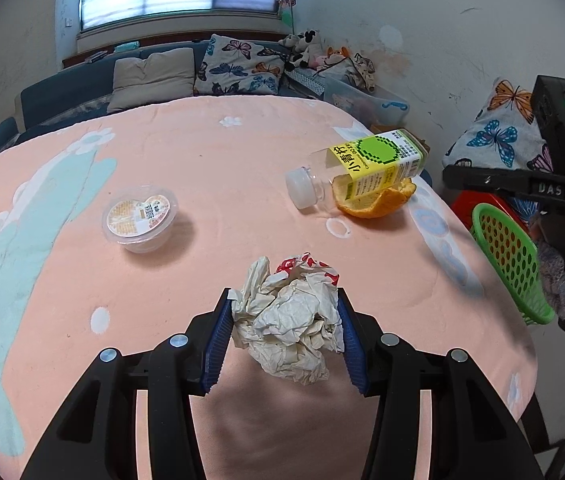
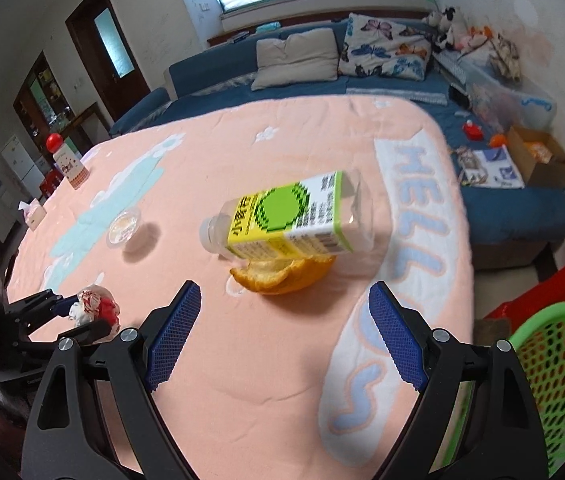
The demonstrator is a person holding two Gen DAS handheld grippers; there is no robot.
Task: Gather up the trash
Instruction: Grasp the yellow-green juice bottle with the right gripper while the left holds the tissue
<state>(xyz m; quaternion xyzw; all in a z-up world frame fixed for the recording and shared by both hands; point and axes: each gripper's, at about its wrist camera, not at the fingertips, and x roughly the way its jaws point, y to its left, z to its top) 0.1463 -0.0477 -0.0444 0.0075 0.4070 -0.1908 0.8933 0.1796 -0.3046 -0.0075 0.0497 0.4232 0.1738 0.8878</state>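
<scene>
Right wrist view: right gripper [image 2: 284,334] jaws open; bottle [image 2: 282,216] at 12 o'clock, lying crosswise; left gripper [image 1: 282,336] clamps paper [image 1: 288,324].

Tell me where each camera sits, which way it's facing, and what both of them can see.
Left wrist: on the left gripper, looking down across the pink table toward the sofa; its fingers clamp crumpled paper; the right gripper shows at right.
Right wrist: on the open right gripper, facing the bottle lying on orange peel; the left gripper shows at left.
Shared: bottle, peel, plastic cup, green basket.
</scene>
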